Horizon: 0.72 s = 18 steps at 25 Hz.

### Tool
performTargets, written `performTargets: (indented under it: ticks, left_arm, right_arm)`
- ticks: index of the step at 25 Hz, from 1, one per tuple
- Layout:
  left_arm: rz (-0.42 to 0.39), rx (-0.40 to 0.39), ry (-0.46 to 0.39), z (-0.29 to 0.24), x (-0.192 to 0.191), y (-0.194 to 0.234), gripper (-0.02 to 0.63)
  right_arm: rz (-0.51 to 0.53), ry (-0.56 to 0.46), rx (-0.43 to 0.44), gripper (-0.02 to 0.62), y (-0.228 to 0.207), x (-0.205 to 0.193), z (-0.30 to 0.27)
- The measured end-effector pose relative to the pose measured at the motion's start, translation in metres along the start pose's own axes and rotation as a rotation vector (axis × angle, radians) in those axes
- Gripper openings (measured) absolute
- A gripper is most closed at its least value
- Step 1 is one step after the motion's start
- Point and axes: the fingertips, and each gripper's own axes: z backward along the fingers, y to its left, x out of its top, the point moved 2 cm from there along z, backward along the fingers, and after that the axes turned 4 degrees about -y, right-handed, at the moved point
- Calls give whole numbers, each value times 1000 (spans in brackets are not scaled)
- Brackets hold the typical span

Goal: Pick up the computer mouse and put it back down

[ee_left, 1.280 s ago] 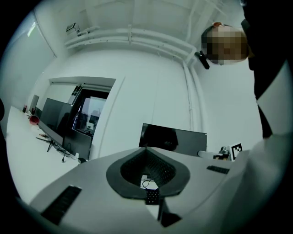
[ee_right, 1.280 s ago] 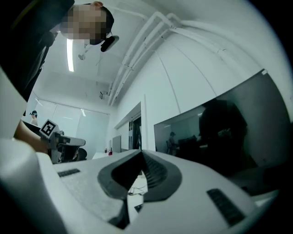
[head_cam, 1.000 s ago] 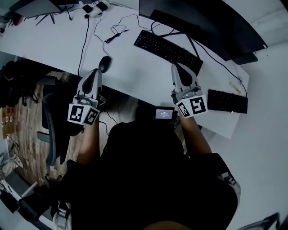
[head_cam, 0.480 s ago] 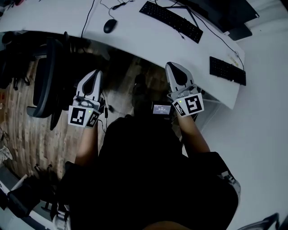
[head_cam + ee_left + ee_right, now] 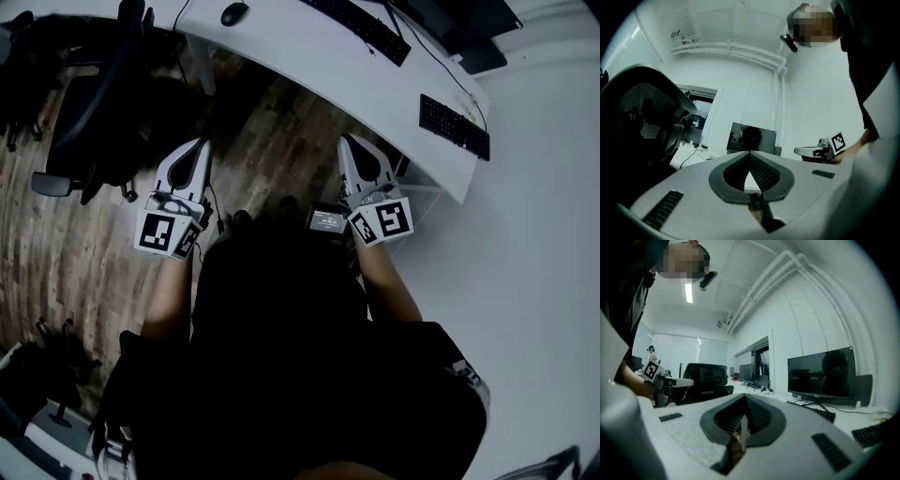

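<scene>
Body: a person's dark torso fills the lower half of the head view and hides the floor beneath it.
Chest device [image 5: 326,220]: a small lit screen between the 2 wrists; its print is too small to read.
Left gripper [image 5: 201,143]: its own view [image 5: 750,161] shows the 2 ribbed pads pressed together with nothing between them. It is held level over the wooden floor [image 5: 272,131], well short of the desk.
Right gripper [image 5: 345,141]: also pinched closed and empty in its own view [image 5: 743,404]. It runs parallel to the left one, so this looks like a carrying or resting posture, not a reach.
Office chair [image 5: 84,103]: stands off to the left of the left gripper; its dark mesh blends into the shadow under the desk.
Desk [image 5: 309,66]: a white top running across the top of the head view, its far side cut off.
Computer mouse [image 5: 234,13]: lies flat on the desk at the very top edge, well apart from both grippers, its cable running out of frame. Neither gripper view shows it clearly.
Keyboard [image 5: 361,23]: only partly in frame; a smaller keypad [image 5: 454,127] sits near the desk's right end.
Monitor [image 5: 821,373]: dark, and seen whole only from the right gripper.
Task stage: cannot tell whether the lift is yet to start or already finished.
</scene>
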Motion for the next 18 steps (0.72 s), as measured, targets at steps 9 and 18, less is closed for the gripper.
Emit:
performTargets:
  ticks: [9,18]
  left_arm:
    - [-5,95,-19,15,5,-16,-5]
    - [4,77,11,-21,-5,-72,-5]
  right_arm:
    - [-3,-6,40,3,0,-4,19]
    - [-6,-7,17,3,-55,-11,79]
